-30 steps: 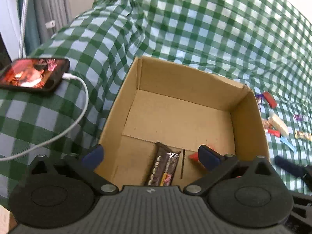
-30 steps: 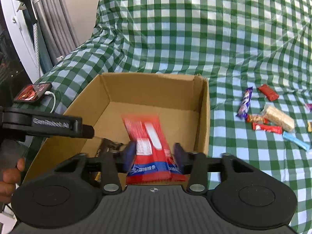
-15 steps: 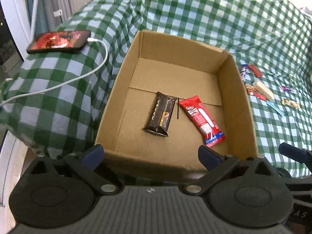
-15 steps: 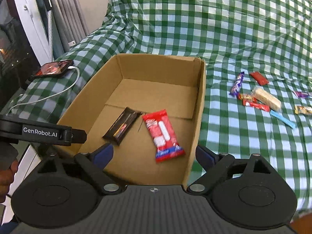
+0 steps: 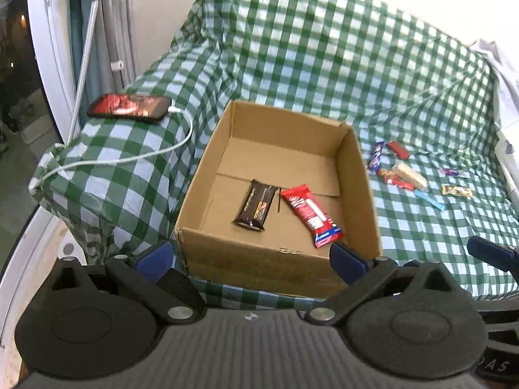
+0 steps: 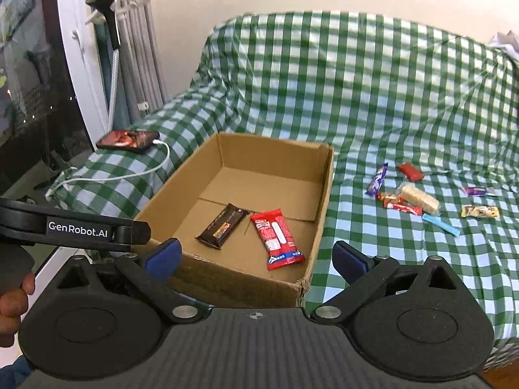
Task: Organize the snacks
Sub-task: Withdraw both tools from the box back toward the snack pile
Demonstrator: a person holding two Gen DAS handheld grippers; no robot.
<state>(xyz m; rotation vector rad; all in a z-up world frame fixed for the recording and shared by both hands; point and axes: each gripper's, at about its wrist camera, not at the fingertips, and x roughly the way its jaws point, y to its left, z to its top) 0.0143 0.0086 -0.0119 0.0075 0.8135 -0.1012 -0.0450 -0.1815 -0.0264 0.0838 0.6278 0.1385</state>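
Snacks already sorted, the brown bar (image 6: 221,226) and red packet (image 6: 276,239), lie in the cardboard box (image 6: 325,201). My right gripper (image 6: 256,256) is opening, nothing between its jaws; my left gripper (image 5: 251,256) gapes empty. Loose snacks (image 6: 418,194) wait at two o'clock.

The left hand-held gripper (image 5: 249,256) points downward at a slant, its blue-padded jaws spread wide with nothing gripped. The right hand-held gripper (image 6: 258,256) tilts down less steeply, its jaws opening, nothing pressed between them. At nine o'clock of the right view, fingers (image 6: 13,304) clasp the left tool's handle.
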